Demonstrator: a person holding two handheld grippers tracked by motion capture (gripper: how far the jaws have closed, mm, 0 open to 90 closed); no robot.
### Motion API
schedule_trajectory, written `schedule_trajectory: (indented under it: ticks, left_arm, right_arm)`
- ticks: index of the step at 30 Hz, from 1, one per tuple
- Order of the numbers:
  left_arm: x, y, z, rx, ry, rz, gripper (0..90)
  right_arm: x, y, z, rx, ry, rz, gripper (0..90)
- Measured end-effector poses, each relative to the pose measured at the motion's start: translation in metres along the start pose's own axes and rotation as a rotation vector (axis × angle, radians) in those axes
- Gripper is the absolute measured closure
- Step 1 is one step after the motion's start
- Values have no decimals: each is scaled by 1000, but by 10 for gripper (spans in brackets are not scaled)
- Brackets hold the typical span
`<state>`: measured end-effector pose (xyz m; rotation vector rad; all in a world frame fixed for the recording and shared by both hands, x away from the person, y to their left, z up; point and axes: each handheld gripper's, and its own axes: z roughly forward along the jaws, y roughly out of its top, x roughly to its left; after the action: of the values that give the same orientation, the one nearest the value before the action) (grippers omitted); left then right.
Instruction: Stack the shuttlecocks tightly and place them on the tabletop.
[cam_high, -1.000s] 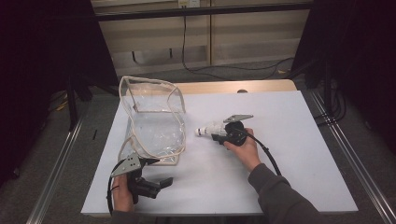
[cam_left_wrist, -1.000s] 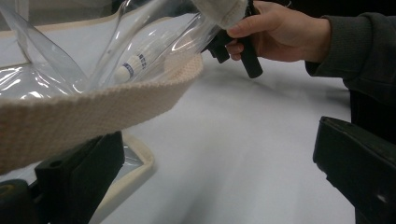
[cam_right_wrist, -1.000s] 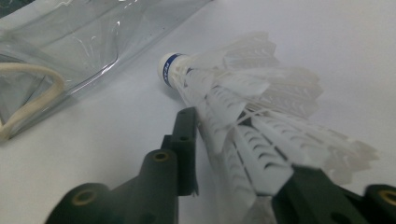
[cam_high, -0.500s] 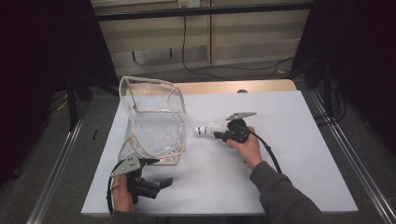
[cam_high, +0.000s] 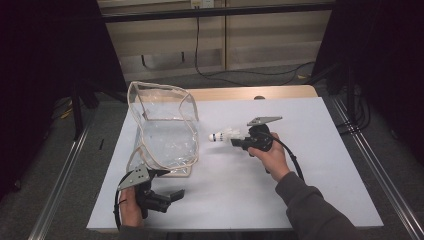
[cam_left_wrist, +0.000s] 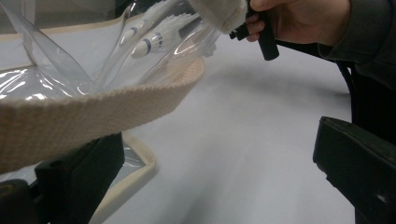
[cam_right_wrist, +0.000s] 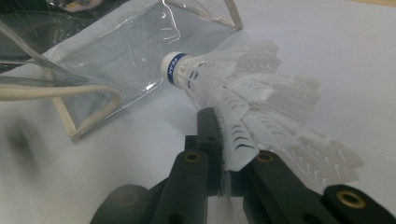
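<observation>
A clear plastic bag (cam_high: 165, 135) with beige trim stands open on the left of the white table (cam_high: 320, 165). My right gripper (cam_high: 235, 142) is just right of it, shut on the feathers of a white shuttlecock (cam_high: 222, 135) whose cork points at the bag. In the right gripper view the jaws (cam_right_wrist: 224, 154) pinch the feather skirt of the shuttlecock (cam_right_wrist: 224, 88), held above the table in front of the bag (cam_right_wrist: 116, 51). My left gripper (cam_high: 172, 195) is at the bag's near corner, open. Its jaws (cam_left_wrist: 219, 172) stand wide apart, and the bag's beige strap (cam_left_wrist: 93, 112) crosses above the left one.
A wooden strip (cam_high: 240, 93) runs along the table's far edge. Metal rails (cam_high: 370, 175) flank both sides, and cables (cam_high: 235, 72) lie on the floor behind. The right hand's cable (cam_high: 292, 160) trails over the table towards the person.
The right hand has lifted the shuttlecock slightly, still close to the bag. The left hand and the bag have stayed where they were.
</observation>
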<state>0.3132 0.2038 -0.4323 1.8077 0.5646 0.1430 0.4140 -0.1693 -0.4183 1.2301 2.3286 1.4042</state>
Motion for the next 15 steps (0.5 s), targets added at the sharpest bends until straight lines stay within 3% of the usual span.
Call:
schedule_trajectory:
  ticks: [15]
  left_arm:
    - [0,1,3,3,-3,3,22]
  right_arm:
    - [13,28,-36,-8,26,-37,883]
